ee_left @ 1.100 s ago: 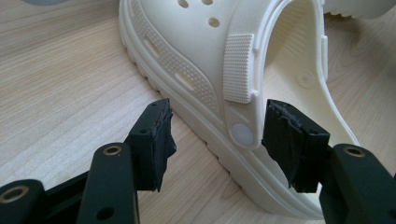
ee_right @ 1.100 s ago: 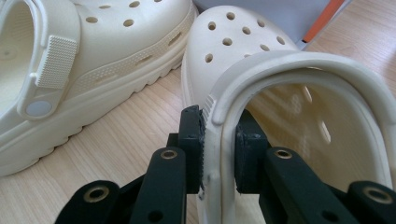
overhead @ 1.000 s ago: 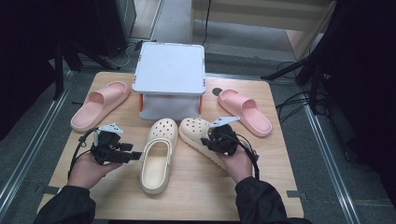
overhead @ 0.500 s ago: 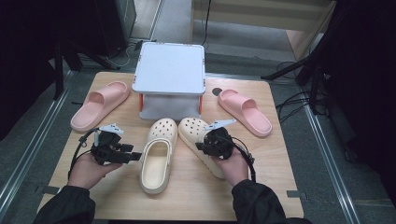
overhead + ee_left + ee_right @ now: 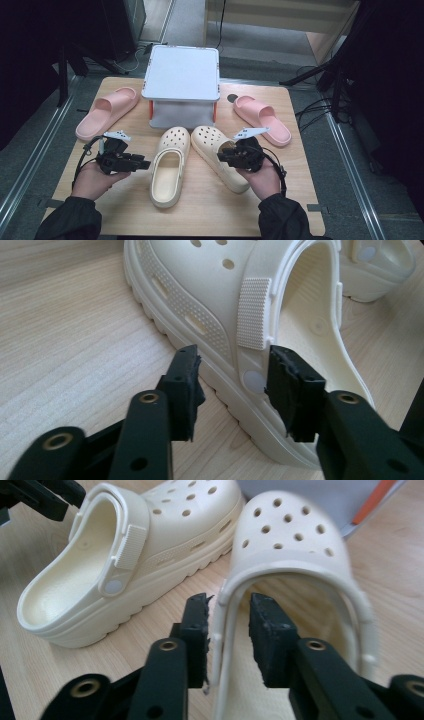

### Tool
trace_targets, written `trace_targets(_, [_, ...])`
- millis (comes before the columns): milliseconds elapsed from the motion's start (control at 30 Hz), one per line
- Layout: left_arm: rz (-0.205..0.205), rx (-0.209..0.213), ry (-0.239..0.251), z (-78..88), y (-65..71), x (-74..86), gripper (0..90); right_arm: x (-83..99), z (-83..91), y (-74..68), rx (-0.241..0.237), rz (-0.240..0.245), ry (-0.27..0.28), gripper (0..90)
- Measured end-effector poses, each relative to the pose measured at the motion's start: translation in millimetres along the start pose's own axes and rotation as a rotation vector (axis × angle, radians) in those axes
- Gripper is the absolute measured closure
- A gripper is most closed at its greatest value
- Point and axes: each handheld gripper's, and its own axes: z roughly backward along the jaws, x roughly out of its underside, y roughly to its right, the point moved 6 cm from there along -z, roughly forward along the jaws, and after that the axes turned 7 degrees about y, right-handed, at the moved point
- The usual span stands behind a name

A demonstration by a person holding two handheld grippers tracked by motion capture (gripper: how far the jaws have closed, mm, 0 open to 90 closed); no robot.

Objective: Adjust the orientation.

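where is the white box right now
In the high view the white box sits at the far middle of the table, between the two pink slippers, just beyond the toes of the two cream clogs.

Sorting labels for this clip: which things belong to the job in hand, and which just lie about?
In hand: left clog, right clog, left gripper, right gripper.
Lying about: left pink slide, right pink slide, white box.

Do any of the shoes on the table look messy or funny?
The two pink foam slides lie far apart, one on each side of the white storage box. The cream perforated clog on the right sits crooked, its toe leaning toward the straighter cream clog beside it. Nothing looks broken.
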Motion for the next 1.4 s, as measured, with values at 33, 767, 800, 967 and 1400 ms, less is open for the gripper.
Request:
trace_targets(33, [-0.005,0.000,-0.001,0.5,-0.6,-0.4,59.5,-0.6,4.3,0.6,0.000,0.000,0.010,76.3])
trace_targets(767, [-0.047,-0.009,-0.042,-24.0,-14.5,0.8,75.6,25.4,2.7,83.8,0.122,-0.037,-0.054,86.1])
trace_targets(800, [-0.047,-0.009,-0.042,-24.0,-14.5,0.8,75.6,25.4,2.7,83.8,0.122,-0.037,-0.054,86.1])
trace_targets(967, [-0.053,-0.010,-0.054,-28.3,-13.1,1.9,75.7,29.1,-9.6,82.9,0.132,-0.024,-0.095,85.6])
trace_targets(1400, [-0.048,-0.002,-0.067,-33.0,-8.9,1.9,76.0,29.9,-18.6,68.7,0.057,-0.036,-0.107,85.9])
